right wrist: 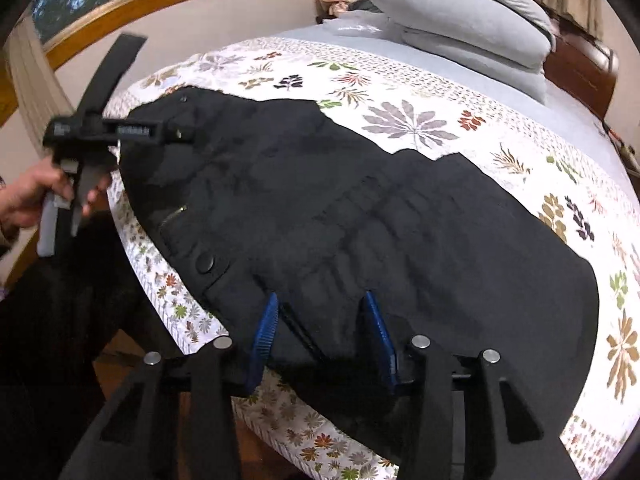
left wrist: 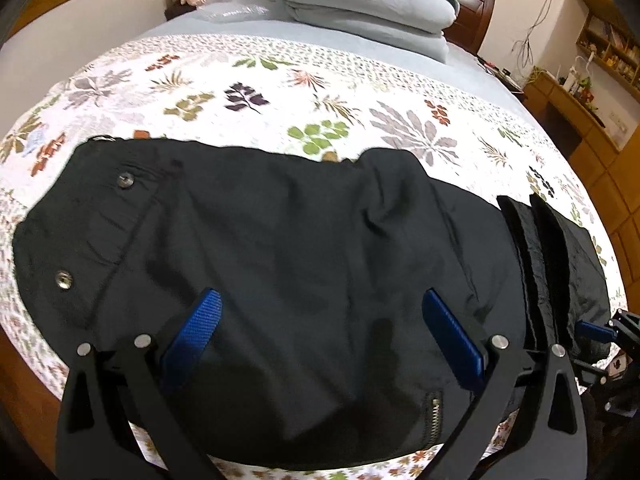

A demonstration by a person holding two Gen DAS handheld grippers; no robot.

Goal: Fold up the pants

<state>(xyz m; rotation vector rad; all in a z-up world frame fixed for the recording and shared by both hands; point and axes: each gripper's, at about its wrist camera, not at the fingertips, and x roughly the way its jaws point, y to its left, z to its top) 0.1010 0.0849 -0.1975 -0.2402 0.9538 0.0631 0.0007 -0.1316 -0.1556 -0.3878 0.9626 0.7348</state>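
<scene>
Black pants [left wrist: 280, 248] lie folded on the floral bedspread [left wrist: 240, 80]. Left gripper [left wrist: 320, 320] gapes empty; right gripper [right wrist: 324, 320], half-open, straddles the near edge, ready to pinch for another fold.

Left gripper [left wrist: 320, 320] tilted steeply downward, 2 blue pads [left wrist: 192, 328] spread wide, nothing between them. Right gripper [right wrist: 324, 336] angled down likewise, jaws partly apart, pads [right wrist: 378, 340] not pressing. Left hand [right wrist: 36, 196] wrapped around its gripper's handle, fingers on trigger.
</scene>
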